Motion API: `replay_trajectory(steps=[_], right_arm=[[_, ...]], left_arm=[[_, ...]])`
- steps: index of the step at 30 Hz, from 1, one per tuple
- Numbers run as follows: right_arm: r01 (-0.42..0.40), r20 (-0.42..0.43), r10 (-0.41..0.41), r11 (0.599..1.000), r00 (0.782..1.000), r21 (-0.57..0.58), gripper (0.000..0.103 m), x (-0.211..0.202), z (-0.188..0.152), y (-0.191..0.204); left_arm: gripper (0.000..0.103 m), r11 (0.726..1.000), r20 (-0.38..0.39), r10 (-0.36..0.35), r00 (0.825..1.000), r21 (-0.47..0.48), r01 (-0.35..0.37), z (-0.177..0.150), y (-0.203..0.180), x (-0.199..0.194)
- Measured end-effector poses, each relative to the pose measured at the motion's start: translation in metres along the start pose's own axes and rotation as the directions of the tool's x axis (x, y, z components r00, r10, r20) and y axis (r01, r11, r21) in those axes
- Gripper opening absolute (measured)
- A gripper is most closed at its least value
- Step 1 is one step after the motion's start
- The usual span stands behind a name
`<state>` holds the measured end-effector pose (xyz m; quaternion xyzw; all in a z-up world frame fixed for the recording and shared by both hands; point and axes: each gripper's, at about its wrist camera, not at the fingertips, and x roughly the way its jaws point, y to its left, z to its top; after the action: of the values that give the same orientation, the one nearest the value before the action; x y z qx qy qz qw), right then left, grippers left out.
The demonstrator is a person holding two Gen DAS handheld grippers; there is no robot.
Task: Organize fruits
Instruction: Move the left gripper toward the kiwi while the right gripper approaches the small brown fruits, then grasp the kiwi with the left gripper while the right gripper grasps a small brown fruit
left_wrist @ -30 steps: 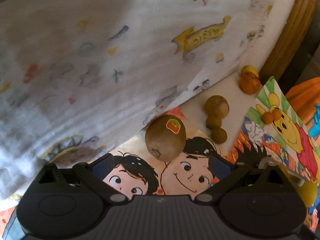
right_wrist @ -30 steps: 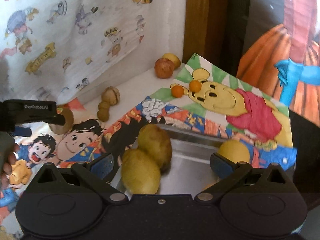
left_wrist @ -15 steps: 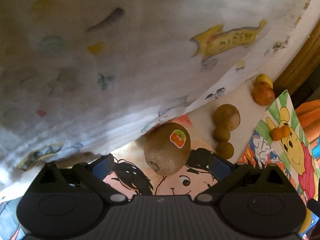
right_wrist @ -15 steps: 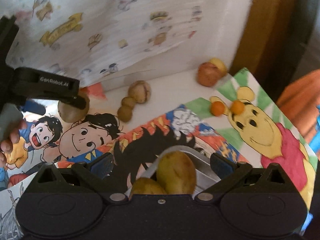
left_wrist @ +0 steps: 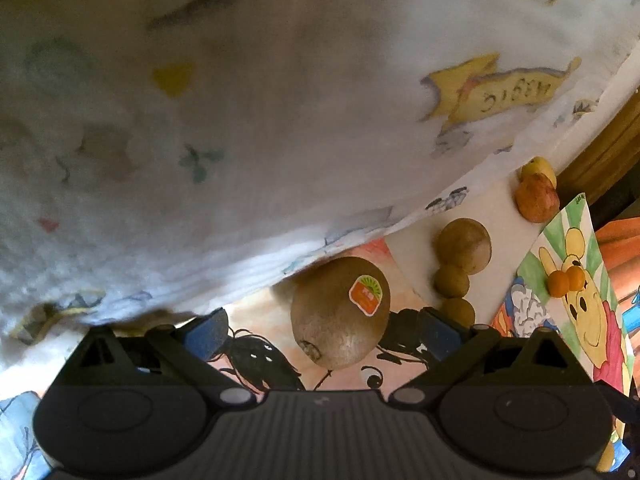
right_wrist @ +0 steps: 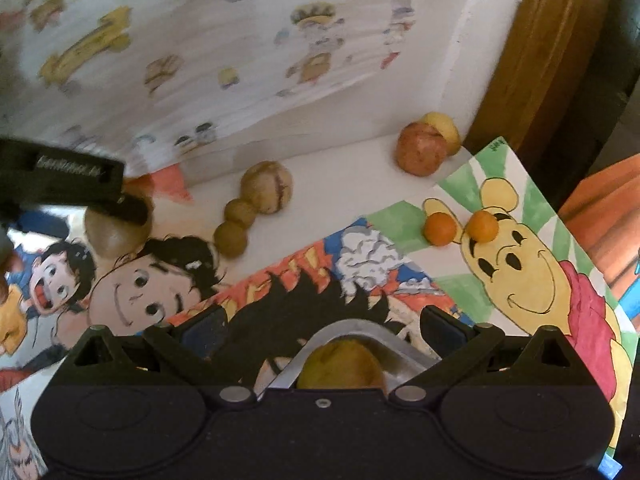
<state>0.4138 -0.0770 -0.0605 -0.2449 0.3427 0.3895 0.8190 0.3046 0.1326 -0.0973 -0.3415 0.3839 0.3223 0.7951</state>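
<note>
A brown kiwi (left_wrist: 340, 316) with an orange sticker lies on a cartoon drawing, between the fingers of my open left gripper (left_wrist: 320, 328); neither pad touches it. In the right wrist view the left gripper (right_wrist: 80, 184) sits over that kiwi (right_wrist: 116, 232). My right gripper (right_wrist: 320, 330) is open and empty above the corner of a metal tray (right_wrist: 344, 332) holding a yellowish fruit (right_wrist: 340, 364). Three brown fruits (right_wrist: 256, 204), a red apple (right_wrist: 420, 152) with a yellow fruit (right_wrist: 442, 126) behind it, and two small oranges (right_wrist: 460, 228) lie further back.
A printed white cloth (left_wrist: 240, 120) hangs close over the kiwi and forms the back wall. A Winnie-the-Pooh drawing (right_wrist: 520, 272) covers the right side of the table. A wooden post (right_wrist: 532, 52) stands at the far right corner.
My left gripper has moved in until its fingers flank the kiwi. My right gripper has moved forward and tilted up from the tray, so most of the tray fruit has left its view.
</note>
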Motion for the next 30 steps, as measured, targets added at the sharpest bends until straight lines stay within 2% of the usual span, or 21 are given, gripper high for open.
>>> replay_trajectory(steps=[4,8,13,21,27,30], right_arm=[[-0.011,-0.004,0.011,0.999,1.0,0.046,0.102,0.007,0.013,-0.008],[-0.064,-0.033,0.069,0.99,0.997,0.128,0.102,0.022,0.033,-0.014],[-0.119,-0.097,0.147,0.961,0.984,0.251,0.094,0.048,0.05,-0.019],[-0.228,-0.115,0.285,0.905,0.952,0.36,0.073,0.081,0.067,-0.014],[-0.262,-0.129,0.335,0.882,0.933,0.392,0.052,0.098,0.073,-0.003],[-0.267,-0.136,0.345,0.877,0.929,0.398,0.045,0.103,0.074,0.002]], left_arm=[[0.102,1.0,-0.007,-0.005,1.0,-0.01,0.005,0.001,0.006,-0.002],[0.102,1.0,-0.002,-0.009,1.0,-0.014,0.009,0.002,0.008,-0.004],[0.1,0.999,0.008,-0.046,0.999,-0.02,0.046,0.001,0.014,-0.008],[0.093,0.998,0.016,-0.061,0.998,0.003,0.061,0.001,0.021,-0.014],[0.081,0.998,0.018,-0.056,0.998,0.004,0.056,0.001,0.02,-0.017],[0.076,0.998,0.017,-0.057,0.998,0.0,0.057,0.003,0.019,-0.015]])
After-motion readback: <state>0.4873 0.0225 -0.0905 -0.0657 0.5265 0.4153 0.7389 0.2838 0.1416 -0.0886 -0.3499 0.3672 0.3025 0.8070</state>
